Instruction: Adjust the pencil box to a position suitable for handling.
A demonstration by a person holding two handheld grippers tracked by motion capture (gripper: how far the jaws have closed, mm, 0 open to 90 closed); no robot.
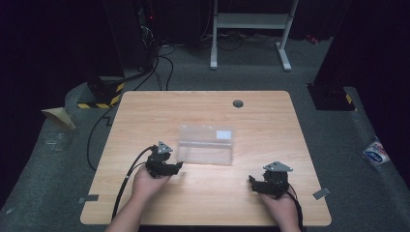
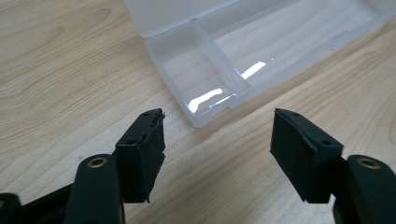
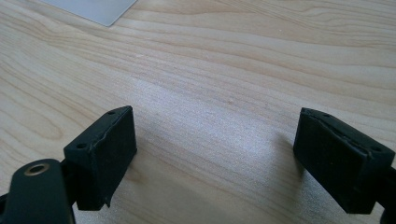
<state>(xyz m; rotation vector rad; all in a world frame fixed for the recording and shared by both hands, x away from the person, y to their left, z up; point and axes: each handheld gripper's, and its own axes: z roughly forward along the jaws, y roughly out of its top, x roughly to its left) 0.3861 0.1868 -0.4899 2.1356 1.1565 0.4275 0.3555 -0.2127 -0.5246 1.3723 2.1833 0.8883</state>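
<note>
A clear plastic compartment box (image 1: pixel 205 144) lies open in the middle of the wooden table (image 1: pixel 251 116), its divided tray (image 2: pixel 219 70) empty. My left gripper (image 1: pixel 170 167) sits just left of the box's near left corner, open, with nothing between its jaws; in the left gripper view (image 2: pixel 217 140) the box corner lies just ahead of the fingertips. My right gripper (image 1: pixel 256 182) rests near the front right of the table, open over bare wood (image 3: pixel 215 140). A corner of the box (image 3: pixel 93 8) shows at the top left of the right gripper view.
A small dark round grommet (image 1: pixel 238 103) is set in the table near its far edge. Grey tape patches (image 1: pixel 321 193) mark the front corners. Beyond the table stand a white desk frame (image 1: pixel 251 29) and black equipment with cables (image 1: pixel 140 43) on the floor.
</note>
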